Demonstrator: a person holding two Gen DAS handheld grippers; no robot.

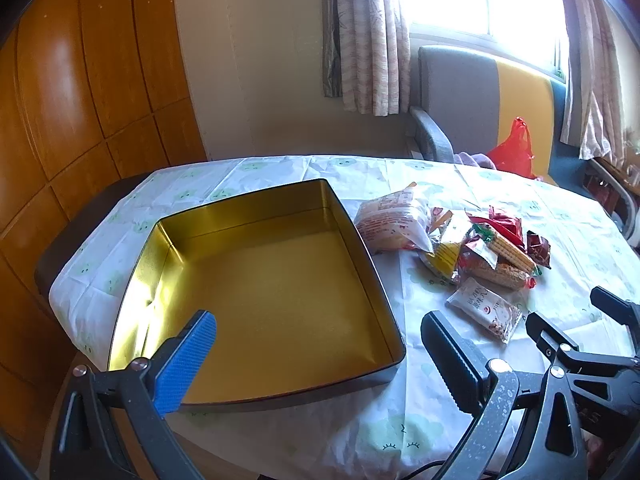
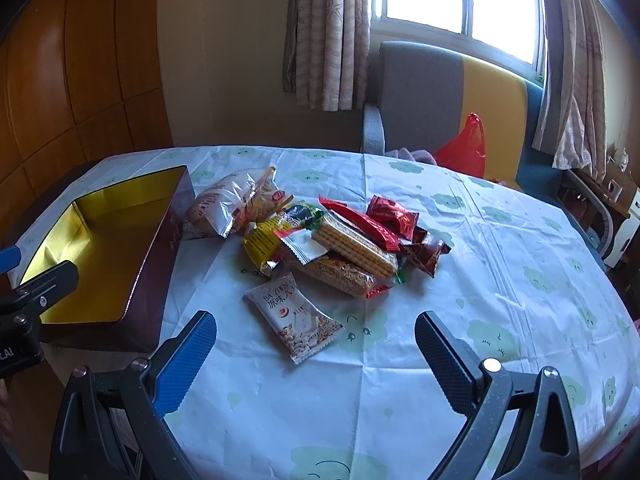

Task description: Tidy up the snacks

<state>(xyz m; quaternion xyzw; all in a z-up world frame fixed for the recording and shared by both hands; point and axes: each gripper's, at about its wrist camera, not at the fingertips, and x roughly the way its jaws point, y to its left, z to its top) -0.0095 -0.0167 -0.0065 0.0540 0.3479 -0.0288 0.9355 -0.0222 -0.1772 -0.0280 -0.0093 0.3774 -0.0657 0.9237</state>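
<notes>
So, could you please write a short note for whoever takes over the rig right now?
Left hand-held gripper: open, holding nothing, hovering over the tin's near edge.
Right hand-held gripper: open, holding nothing, hovering just short of the white packet.
Tin: on the table's left, nothing in it.
Snacks: heaped on the cloth to the tin's right; white packet lies nearest, at the heap's front edge.
Done: nothing packed yet.
Left: move every snack into the tin. The white packet looks the easiest first pick.
</notes>
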